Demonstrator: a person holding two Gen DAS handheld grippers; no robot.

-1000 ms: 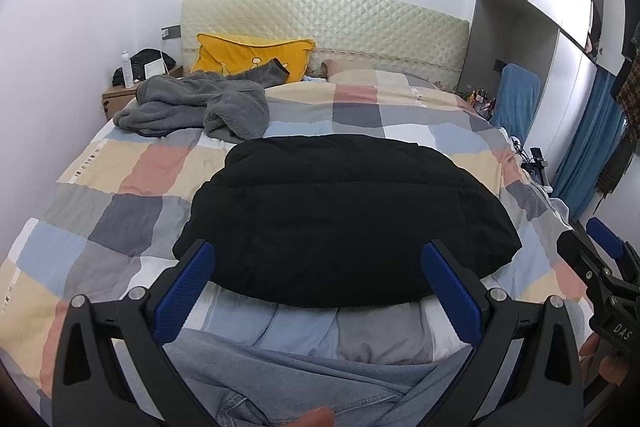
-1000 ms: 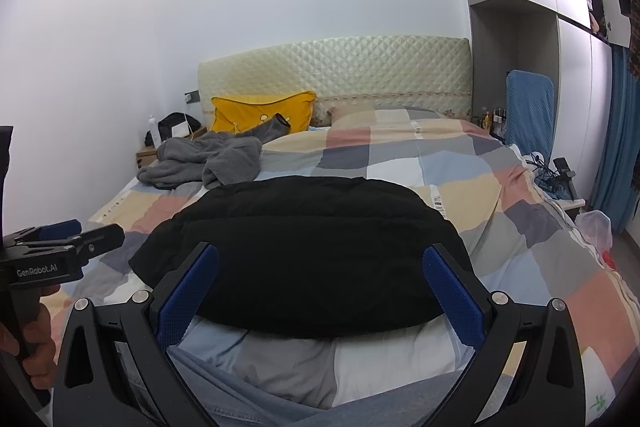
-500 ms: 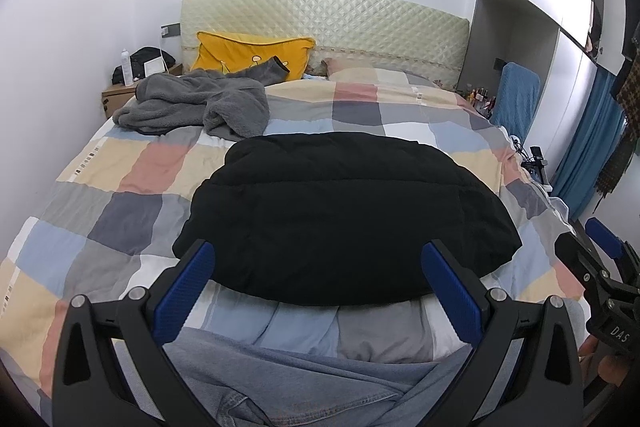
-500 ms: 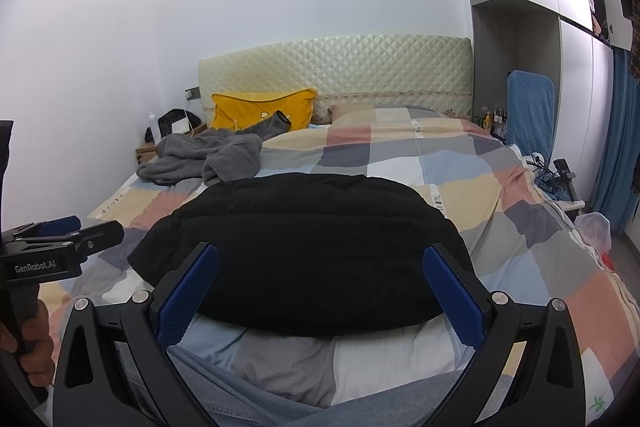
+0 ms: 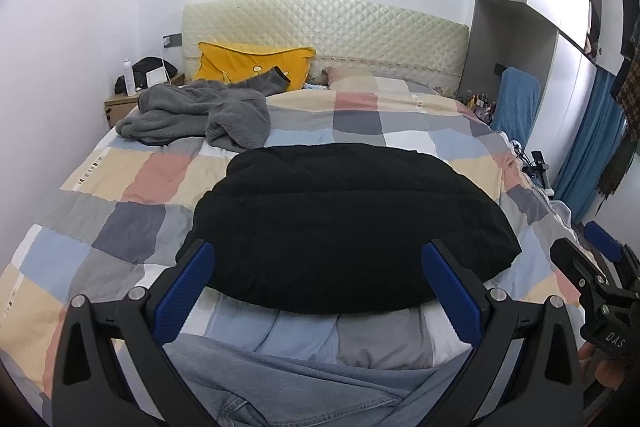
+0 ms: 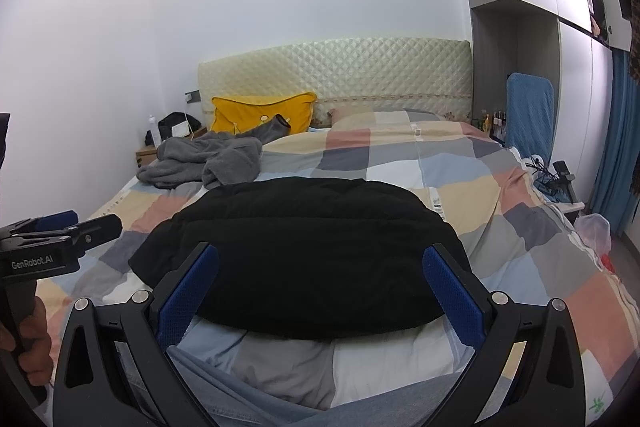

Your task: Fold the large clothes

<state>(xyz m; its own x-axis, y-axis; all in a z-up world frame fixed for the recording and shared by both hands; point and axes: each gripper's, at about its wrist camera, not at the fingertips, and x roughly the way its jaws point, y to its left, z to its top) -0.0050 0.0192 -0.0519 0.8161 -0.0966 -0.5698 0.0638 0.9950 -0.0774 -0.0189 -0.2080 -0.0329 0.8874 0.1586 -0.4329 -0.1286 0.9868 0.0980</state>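
Note:
A black padded garment [image 5: 344,223] [image 6: 304,255] lies folded in a broad mound on the checked quilt [image 5: 132,187] [image 6: 480,195], near the foot of the bed. A crumpled grey fleece garment [image 5: 200,117] [image 6: 204,159] sits further back on the left, by the yellow pillow. My left gripper [image 5: 316,279] hovers open just short of the black garment's near edge, nothing between its blue pads. My right gripper [image 6: 320,283] is open too, held the same way. Each gripper shows at the edge of the other's view.
A yellow pillow [image 5: 252,63] leans on the quilted headboard [image 5: 328,31]. A bedside table [image 5: 132,103] with a bottle and dark bag stands at the left. A blue chair [image 6: 528,115], curtain and wardrobe line the right side. A person's jeans [image 5: 288,387] fill the bottom.
Both grippers have drifted slightly; the view has risen a touch. The garments lie as before and both grippers stay open.

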